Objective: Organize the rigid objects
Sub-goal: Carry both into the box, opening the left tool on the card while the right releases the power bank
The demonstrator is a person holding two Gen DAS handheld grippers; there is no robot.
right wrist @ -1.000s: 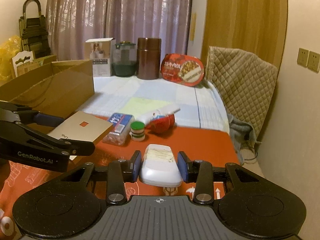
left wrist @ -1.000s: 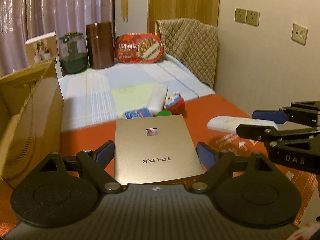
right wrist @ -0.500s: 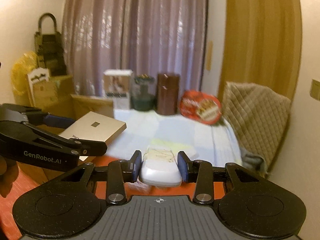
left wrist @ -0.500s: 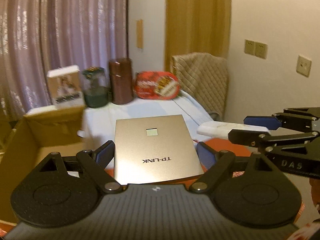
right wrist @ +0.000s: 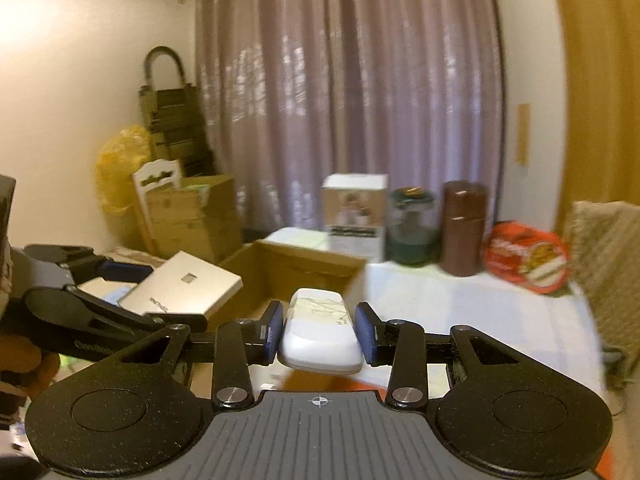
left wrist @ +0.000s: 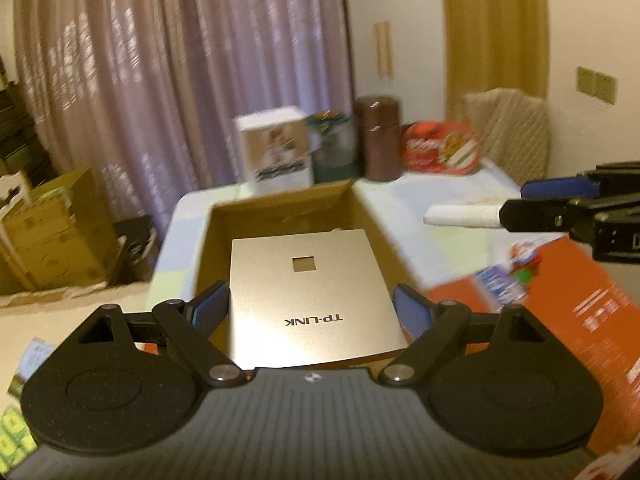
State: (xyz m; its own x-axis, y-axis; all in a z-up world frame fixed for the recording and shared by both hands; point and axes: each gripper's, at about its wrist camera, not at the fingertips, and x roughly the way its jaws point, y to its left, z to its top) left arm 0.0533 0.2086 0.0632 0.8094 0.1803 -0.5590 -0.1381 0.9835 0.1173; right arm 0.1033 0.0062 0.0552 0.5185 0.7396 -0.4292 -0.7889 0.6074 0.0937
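Now, claws first:
L gripper (left wrist: 310,312): clamped on the gold TP-LINK box (left wrist: 310,292) by its two side edges, blue pads (left wrist: 208,312) wide apart w/ the box filling the gap; box flat, logo facing up.
R gripper (right wrist: 320,330): clamped on a white case (right wrist: 320,330), pads tight on both long sides; case sticks out fwd, level.
Box posn: held in the air over the open carton (left wrist: 280,208), not touching it.
Case posn: also airborne, near the carton's (right wrist: 288,268) front-right corner; seen from the L cam it (left wrist: 460,214) is right of the carton, over the pale cloth (left wrist: 420,196).
Behind carton: white carton pack (left wrist: 276,148), glass jar (left wrist: 334,148), brown canister (left wrist: 378,136), red tray (left wrist: 440,148).
Right side: orange tabletop (left wrist: 560,288) w/ small items, too blurred to name.
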